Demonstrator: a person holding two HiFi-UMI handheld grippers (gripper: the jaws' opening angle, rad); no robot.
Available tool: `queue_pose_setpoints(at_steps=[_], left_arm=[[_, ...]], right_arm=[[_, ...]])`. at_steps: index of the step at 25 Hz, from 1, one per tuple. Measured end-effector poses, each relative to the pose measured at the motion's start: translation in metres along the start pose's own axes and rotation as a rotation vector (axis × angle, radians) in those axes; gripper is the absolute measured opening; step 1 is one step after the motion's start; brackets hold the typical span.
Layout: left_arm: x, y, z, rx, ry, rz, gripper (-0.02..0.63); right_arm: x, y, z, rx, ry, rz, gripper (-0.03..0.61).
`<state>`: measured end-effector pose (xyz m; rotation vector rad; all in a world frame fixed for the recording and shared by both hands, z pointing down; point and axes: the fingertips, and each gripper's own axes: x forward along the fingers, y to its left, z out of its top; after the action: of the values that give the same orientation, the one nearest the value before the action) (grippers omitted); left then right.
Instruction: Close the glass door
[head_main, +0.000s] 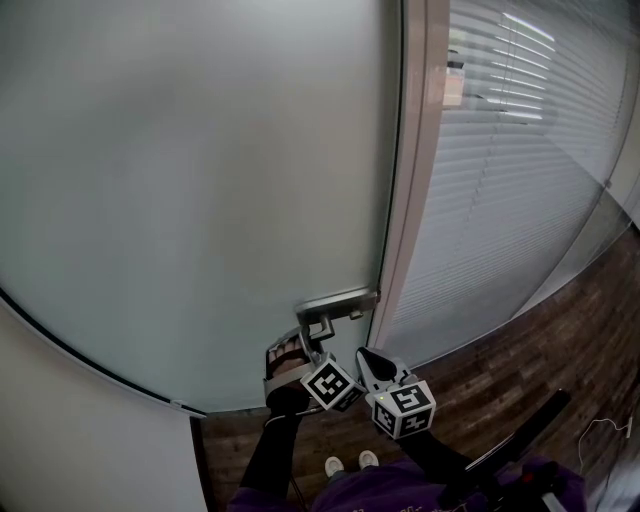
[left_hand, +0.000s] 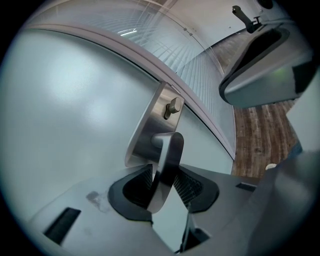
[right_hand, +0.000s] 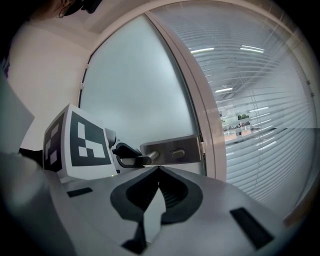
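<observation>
My left gripper (left_hand: 165, 186) clamps the lever handle (left_hand: 168, 159), my right gripper (right_hand: 158, 173) sits pinched shut and empty, and with the glass door (head_main: 200, 180) at its frame (head_main: 415, 180) I'd press squarely, no twisting.

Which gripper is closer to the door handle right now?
Left. The left gripper grips the door handle between its jaws; the right gripper, shut and empty, sits just short of it, not touching.

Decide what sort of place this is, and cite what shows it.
Probably an office: a frosted glass door with a metal lever handle, a glazed wall hung with horizontal blinds beside it, and wood-look flooring.
</observation>
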<state>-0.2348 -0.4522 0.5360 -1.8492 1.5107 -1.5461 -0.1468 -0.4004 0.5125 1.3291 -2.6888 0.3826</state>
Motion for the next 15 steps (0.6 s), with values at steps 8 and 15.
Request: queue_pose_setpoints(at_steps=[8,15], left_arm=[[0.000,0.000,0.000,-0.058,-0.014,-0.007,0.130],[0.006,0.005,-0.004,-0.081,0.000,0.003,0.144]], right_arm=[[0.003,-0.016,0.000,0.012,-0.008,-0.055,-0.003],[0.003,-0.024,0.003,0.015,-0.015,-0.084,-0.003]])
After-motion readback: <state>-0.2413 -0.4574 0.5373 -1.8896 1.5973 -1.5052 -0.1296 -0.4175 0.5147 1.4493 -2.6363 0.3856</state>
